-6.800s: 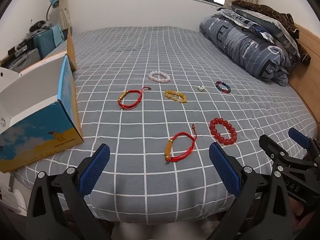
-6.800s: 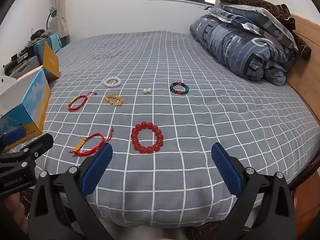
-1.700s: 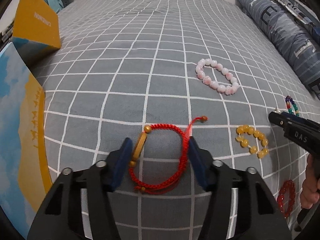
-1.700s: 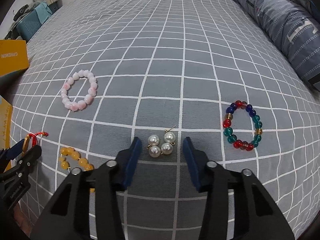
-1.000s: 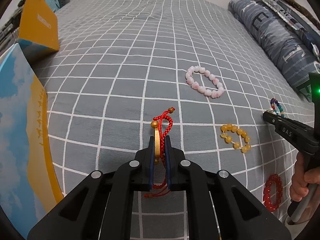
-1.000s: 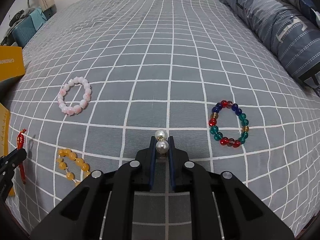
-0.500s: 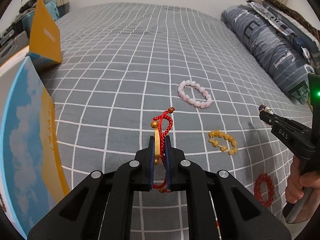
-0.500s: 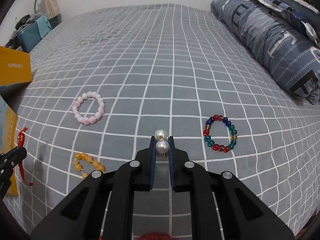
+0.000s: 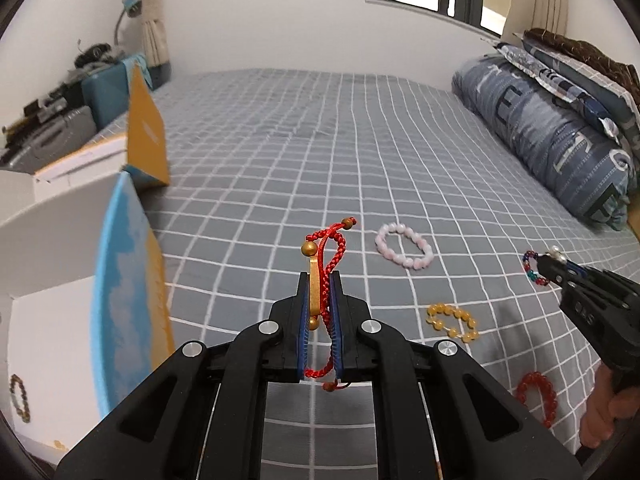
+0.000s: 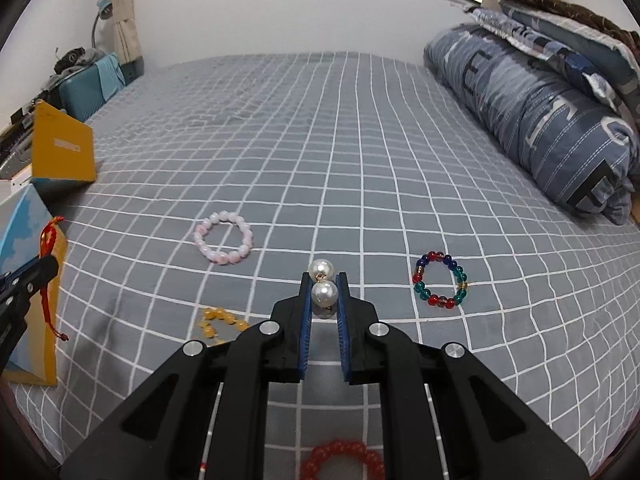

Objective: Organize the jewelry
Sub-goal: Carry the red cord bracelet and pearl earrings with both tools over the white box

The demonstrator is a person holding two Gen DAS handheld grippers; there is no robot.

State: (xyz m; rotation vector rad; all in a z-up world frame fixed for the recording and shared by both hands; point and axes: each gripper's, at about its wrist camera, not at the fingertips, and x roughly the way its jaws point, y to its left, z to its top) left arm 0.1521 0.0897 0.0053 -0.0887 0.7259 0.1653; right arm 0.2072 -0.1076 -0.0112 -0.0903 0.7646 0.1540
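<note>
Left gripper (image 9: 320, 280) clamping red cord bracelet (image 9: 325, 264), right gripper (image 10: 323, 280) pinching pearl earrings (image 10: 322, 280)

Left gripper (image 9: 320, 280) clamped on red cord bracelet (image 9: 325, 258); on grey checked bedspread (image 9: 320, 140): pink bead bracelet (image 9: 404, 245), amber bead bracelet (image 9: 453, 322), red bead bracelet (image 9: 536, 394). Open box (image 9: 120, 280) at left.
</note>
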